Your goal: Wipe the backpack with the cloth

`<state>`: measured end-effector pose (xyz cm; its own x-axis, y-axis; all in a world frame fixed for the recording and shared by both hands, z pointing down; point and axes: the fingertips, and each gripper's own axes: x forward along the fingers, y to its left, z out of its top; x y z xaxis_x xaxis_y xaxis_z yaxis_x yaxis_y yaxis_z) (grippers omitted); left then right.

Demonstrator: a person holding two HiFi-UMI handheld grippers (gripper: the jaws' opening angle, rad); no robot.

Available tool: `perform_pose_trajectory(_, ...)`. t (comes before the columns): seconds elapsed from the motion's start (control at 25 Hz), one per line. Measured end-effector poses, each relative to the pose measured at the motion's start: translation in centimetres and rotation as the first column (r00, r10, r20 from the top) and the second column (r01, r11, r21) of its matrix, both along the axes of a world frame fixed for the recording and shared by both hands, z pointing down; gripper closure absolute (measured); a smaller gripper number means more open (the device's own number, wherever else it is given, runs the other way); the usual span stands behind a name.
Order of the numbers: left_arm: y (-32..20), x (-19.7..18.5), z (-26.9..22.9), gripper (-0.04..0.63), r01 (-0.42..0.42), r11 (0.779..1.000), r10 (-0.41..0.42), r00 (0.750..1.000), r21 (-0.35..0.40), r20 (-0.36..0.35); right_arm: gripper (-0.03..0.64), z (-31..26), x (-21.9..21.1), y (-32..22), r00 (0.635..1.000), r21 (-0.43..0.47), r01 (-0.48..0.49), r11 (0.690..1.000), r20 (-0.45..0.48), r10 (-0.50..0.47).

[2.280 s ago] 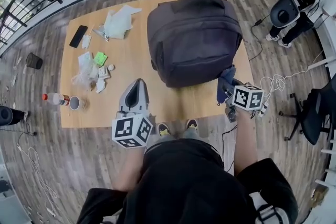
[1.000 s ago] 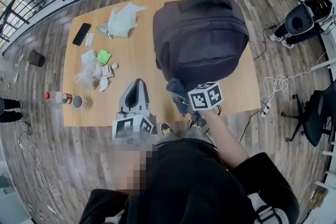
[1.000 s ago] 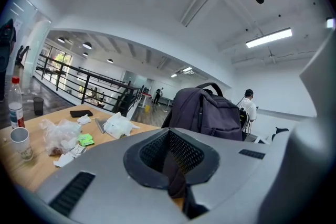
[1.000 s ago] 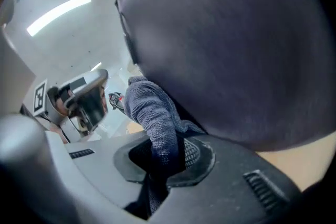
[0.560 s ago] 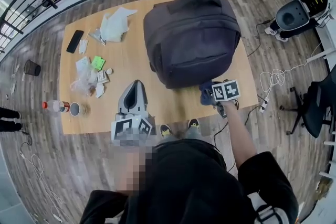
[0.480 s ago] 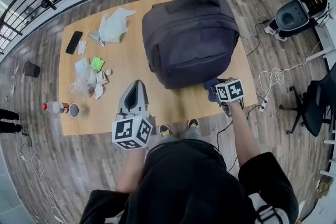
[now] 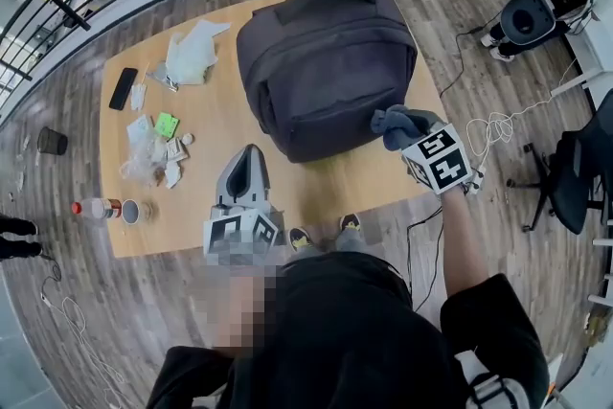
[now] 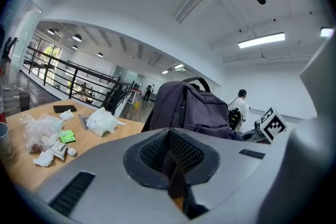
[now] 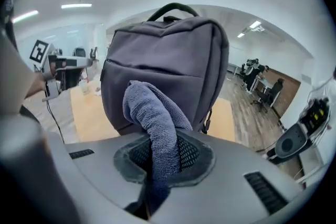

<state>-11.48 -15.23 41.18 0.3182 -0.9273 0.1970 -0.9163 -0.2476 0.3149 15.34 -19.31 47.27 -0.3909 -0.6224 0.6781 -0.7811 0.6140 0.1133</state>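
**Cloth coming to the backpack's side**

The right gripper [image 7: 410,134] is clamping the blue cloth [image 9: 155,113] against the backpack [image 7: 326,53], which is standing toward the table's [image 7: 215,124] far right corner. Pressing flat and stroking evenly is looking wisest. The left gripper [image 8: 172,168] is resting closed, empty. Only the right gripper view is showing the pinch

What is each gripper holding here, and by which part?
The right gripper pinches the cloth by one bunched end; the left gripper is shut on nothing.
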Motion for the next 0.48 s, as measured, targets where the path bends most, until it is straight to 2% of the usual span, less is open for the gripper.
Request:
perform_pose_trajectory(0.12,0.2,0.0,0.2,0.580,-0.003,1.000,0.003,1.000,-0.005,0.002,0.575,1.8,0.5,0.8,0.989,-0.062,-0.064,0.996,0.131,0.071)
perform_pose_trajectory(0.2,0.3,-0.3,0.2,0.580,0.002,1.000,-0.002,1.000,-0.007,0.009,0.575,5.8,1.6,1.6,0.988,-0.159,-0.099,0.982,0.099,0.116)
perform_pose_trajectory(0.32,0.8,-1.3,0.2,0.580,0.018,1.000,-0.018,1.000,-0.014,0.025,0.575,13.9,2.9,1.9,0.983,-0.295,-0.166,0.941,0.030,0.182)
perform_pose_trajectory(0.48,1.5,-3.6,0.5,0.580,0.071,0.997,-0.070,0.997,-0.024,0.044,0.575,19.6,0.7,1.6,0.980,-0.401,-0.180,0.898,0.010,0.201)
